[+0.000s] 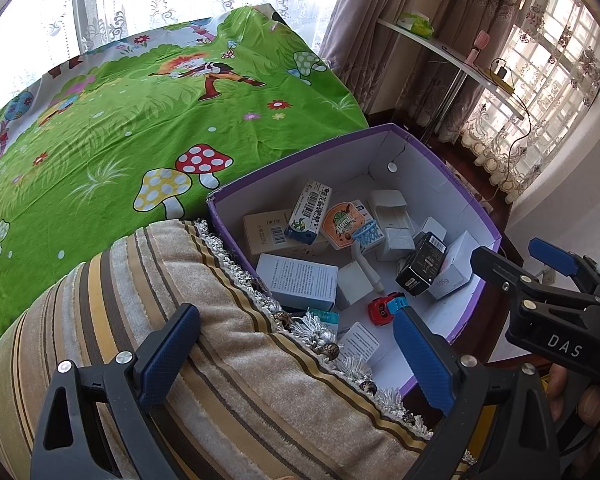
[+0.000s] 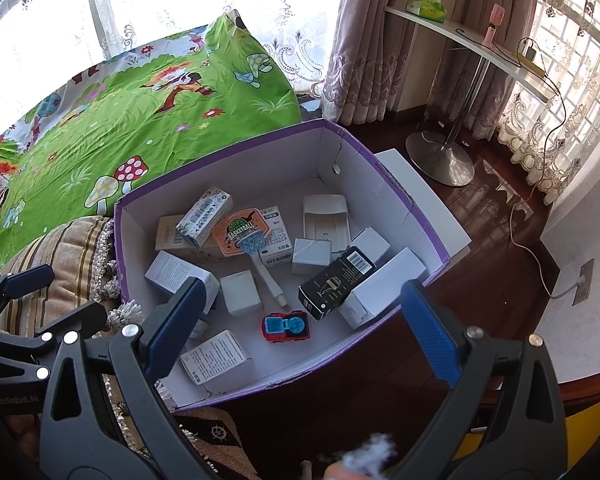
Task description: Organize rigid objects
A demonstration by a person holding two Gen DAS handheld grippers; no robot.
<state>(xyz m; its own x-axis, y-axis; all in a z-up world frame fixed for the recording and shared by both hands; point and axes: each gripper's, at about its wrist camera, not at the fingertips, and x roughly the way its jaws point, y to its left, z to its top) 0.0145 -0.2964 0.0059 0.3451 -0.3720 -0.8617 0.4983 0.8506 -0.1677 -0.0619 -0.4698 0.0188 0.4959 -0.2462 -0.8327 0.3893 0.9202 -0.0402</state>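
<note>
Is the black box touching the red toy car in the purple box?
Apart. The right wrist view shows white floor between the black box and the red toy car.

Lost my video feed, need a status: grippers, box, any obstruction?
Left gripper and right gripper: jaws open, empty. Purple box holds cartons, toy car, basketball hoop toy. Fringed cushion lies against box's side.

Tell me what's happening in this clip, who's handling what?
A person holds a two-finger gripper in each hand above a purple-rimmed cardboard box that sits beside a striped cushion. The left gripper and the right gripper are both open and empty. The box already holds small cartons, a black carton, a toy basketball hoop and a red toy car. Nothing is being gripped at this moment.
</note>
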